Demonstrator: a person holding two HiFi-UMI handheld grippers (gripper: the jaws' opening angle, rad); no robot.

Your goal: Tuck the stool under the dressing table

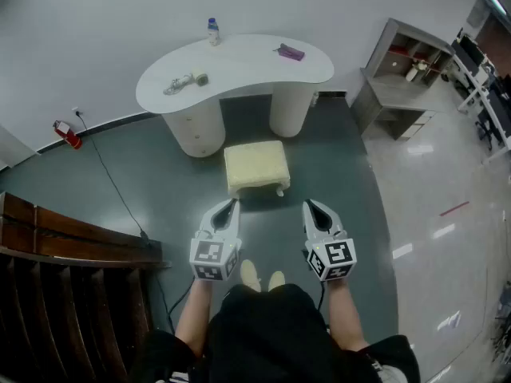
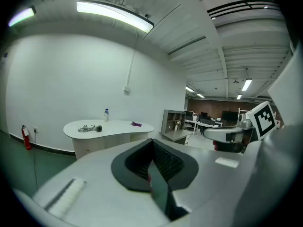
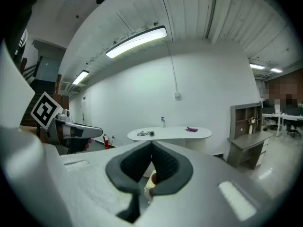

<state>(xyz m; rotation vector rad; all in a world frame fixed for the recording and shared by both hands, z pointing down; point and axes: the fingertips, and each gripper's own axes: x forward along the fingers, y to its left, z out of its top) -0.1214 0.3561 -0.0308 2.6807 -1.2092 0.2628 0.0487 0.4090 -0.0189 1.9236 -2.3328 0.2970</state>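
A cream cushioned stool (image 1: 256, 167) stands on the dark floor just in front of the white kidney-shaped dressing table (image 1: 239, 66), outside its knee gap. My left gripper (image 1: 231, 205) and right gripper (image 1: 310, 206) hover side by side a little short of the stool, both shut and empty, touching nothing. The left gripper view shows the dressing table (image 2: 109, 128) ahead past my shut left gripper (image 2: 152, 143). In the right gripper view the table (image 3: 169, 134) lies beyond my right gripper (image 3: 151, 148), and a sliver of the stool (image 3: 150, 181) peeks between its jaws.
On the tabletop lie a bottle (image 1: 212, 30), a purple item (image 1: 289, 52) and a cable bundle (image 1: 184, 82). A grey shelf unit (image 1: 399, 78) stands right of the table. A dark wooden stair rail (image 1: 64, 246) runs at the left. A red extinguisher (image 1: 67, 134) sits by the wall.
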